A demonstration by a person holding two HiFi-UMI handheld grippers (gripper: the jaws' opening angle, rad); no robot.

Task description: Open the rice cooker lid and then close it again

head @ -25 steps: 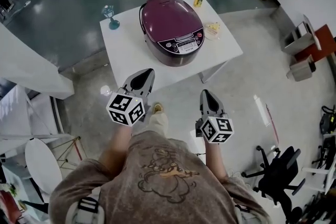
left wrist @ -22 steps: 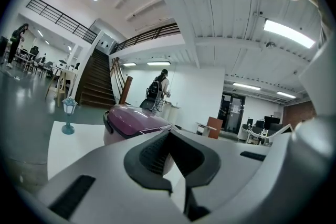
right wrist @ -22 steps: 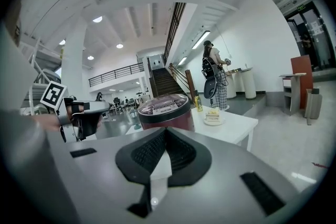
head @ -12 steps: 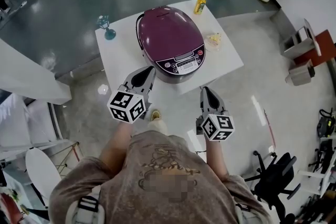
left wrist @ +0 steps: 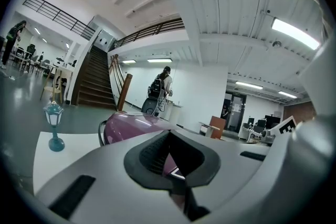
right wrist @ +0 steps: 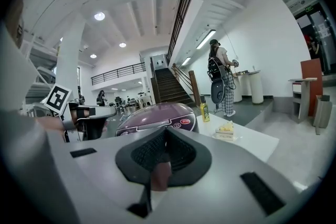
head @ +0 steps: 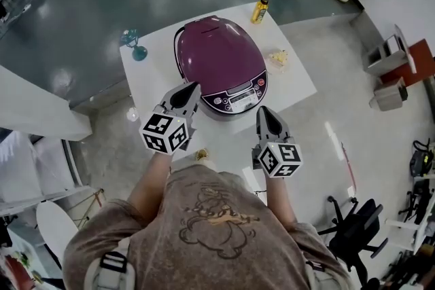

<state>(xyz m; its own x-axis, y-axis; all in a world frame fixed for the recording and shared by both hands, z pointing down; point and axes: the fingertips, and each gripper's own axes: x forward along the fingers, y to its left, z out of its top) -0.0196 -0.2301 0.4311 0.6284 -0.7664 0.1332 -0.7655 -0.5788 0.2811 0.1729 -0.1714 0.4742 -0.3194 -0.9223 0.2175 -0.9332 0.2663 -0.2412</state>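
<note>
Both tools: left gripper (head: 191,87) and right gripper (head: 263,112) closed, holding nothing.
Rice cooker (head: 234,97): lid (head: 214,47) down, on table (head: 151,75), just ahead between them.
Nearer: left gripper, beside front edge.

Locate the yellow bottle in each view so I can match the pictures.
Head view: the yellow bottle stands upper centre, at the far edge of the table, beyond the rice cooker.
Left gripper view: not in it.
Right gripper view: the bottle is just right of centre, beside the cooker.
Shared landmark: the purple rice cooker shows in all three views.
</note>
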